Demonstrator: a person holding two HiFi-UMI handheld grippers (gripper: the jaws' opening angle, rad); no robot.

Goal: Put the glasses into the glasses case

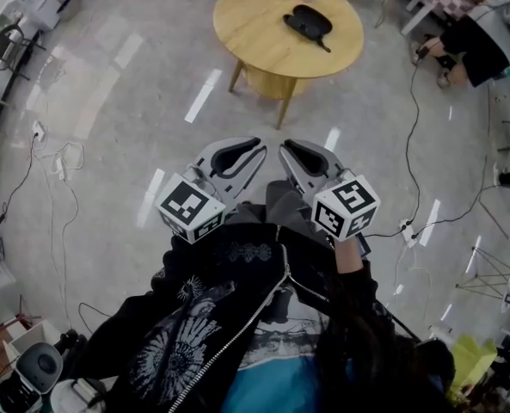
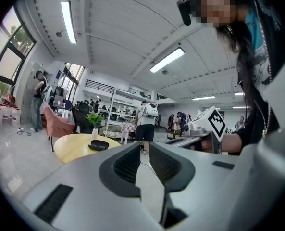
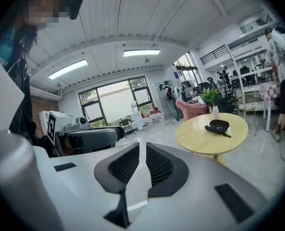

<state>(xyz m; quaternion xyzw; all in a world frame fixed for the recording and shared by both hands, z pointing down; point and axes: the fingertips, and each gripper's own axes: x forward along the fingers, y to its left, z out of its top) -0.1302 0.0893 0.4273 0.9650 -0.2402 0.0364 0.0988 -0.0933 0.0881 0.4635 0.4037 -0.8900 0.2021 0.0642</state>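
Observation:
A black glasses case (image 1: pixel 308 21) lies on a round wooden table (image 1: pixel 255 33) far ahead of me. A thin dark piece sticks out of it toward the table's near edge, and I cannot tell the glasses from the case at this distance. Both grippers hang side by side over the floor, well short of the table. The left gripper (image 1: pixel 256 150) and the right gripper (image 1: pixel 285 151) are shut with nothing between their pads. The case also shows in the left gripper view (image 2: pixel 99 146) and in the right gripper view (image 3: pixel 219 126), beyond the shut left gripper (image 2: pixel 143 146) and the shut right gripper (image 3: pixel 142 144).
Cables (image 1: pixel 414 127) and a power strip (image 1: pixel 405 231) lie on the floor to the right. A person (image 1: pixel 470 41) sits at the far right. A potted plant (image 3: pixel 210 97) stands at the table's far side, a pink chair (image 2: pixel 55 124) behind it. Other people stand farther off.

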